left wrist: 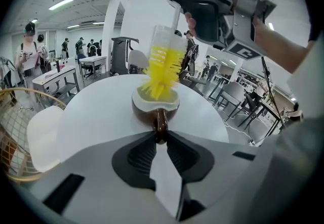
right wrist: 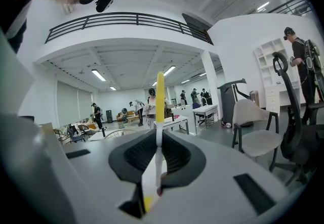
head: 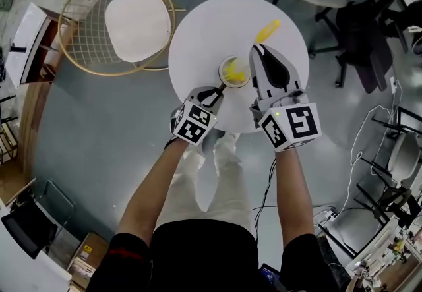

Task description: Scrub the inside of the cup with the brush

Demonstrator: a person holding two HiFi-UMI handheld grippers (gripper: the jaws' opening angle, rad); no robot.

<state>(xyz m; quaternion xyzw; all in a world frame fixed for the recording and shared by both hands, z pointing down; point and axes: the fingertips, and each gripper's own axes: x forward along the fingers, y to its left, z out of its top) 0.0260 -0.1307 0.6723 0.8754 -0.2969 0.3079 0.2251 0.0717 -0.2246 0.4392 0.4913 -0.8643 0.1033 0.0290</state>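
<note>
Standing near upright, the brush (left wrist: 163, 65) points bristles-down into the cup (left wrist: 146, 110)

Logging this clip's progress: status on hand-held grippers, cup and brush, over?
Left hand-held gripper shut on cup handle. Right hand-held gripper shut on brush. Bristle tips inside cup mouth. Nothing in the way.

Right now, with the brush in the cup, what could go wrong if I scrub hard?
1. The left gripper pinches the cup only by its thin handle, at the jaw tips; sideways force from the brush could twist the cup loose or tip it.
2. The right gripper holds the brush by a slim stem; pressing down may let it slip or pivot between the jaws.
</note>
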